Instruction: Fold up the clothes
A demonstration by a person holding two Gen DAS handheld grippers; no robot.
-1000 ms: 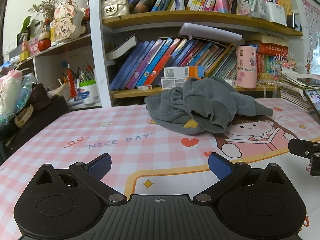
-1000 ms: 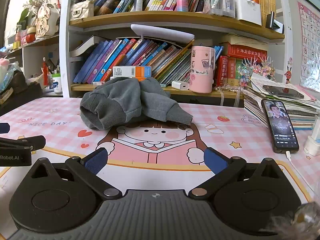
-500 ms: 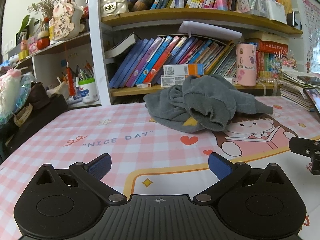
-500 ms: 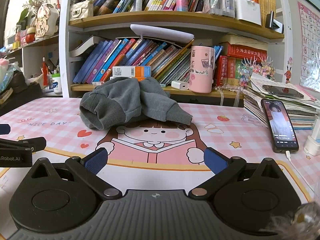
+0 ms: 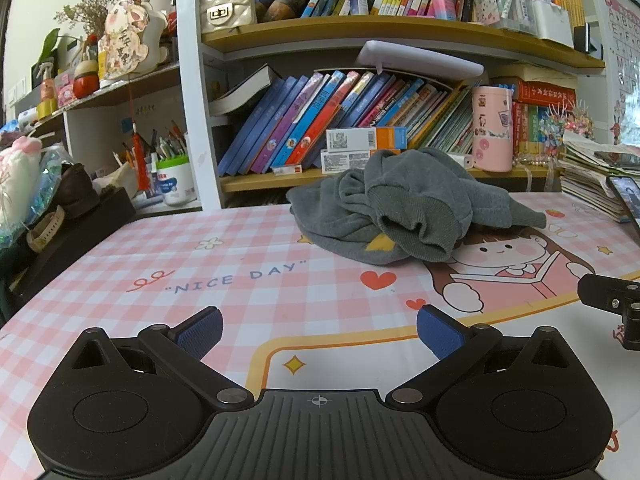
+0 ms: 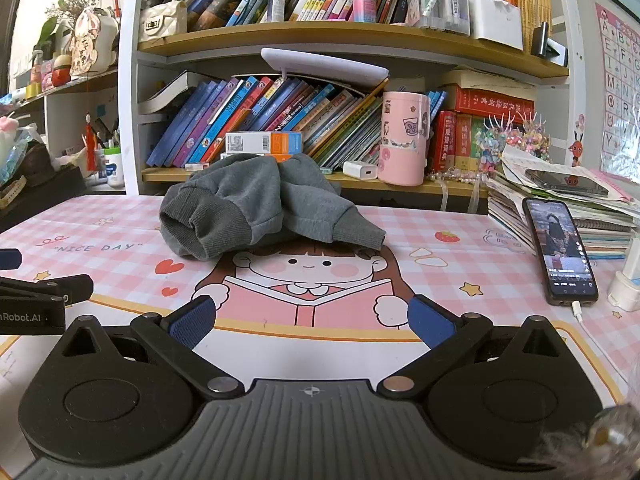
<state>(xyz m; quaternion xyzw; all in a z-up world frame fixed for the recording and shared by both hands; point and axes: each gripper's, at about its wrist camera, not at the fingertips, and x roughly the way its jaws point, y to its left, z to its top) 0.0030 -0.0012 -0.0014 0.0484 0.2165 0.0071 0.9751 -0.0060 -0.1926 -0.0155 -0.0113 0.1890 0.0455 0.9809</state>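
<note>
A crumpled grey sweatshirt [image 5: 404,208] lies in a heap on the pink checked table mat [image 5: 240,264], near the bookshelf; it also shows in the right wrist view [image 6: 260,208]. My left gripper [image 5: 318,330] is open and empty, well short of the sweatshirt and to its left. My right gripper [image 6: 312,324] is open and empty, in front of the sweatshirt over the cartoon girl print. Each gripper's side shows at the edge of the other's view.
A bookshelf [image 6: 280,120] full of books stands behind the table. A pink cup [image 6: 402,140] and white charger [image 6: 360,170] sit on its lower shelf. A phone [image 6: 560,252] on a cable and a paper stack [image 6: 568,196] lie right. Bags [image 5: 48,208] crowd the left edge.
The left gripper has drifted slightly left and forward, so the sweatshirt sits a little further right in its view. The right gripper has barely moved. Both stay open.
</note>
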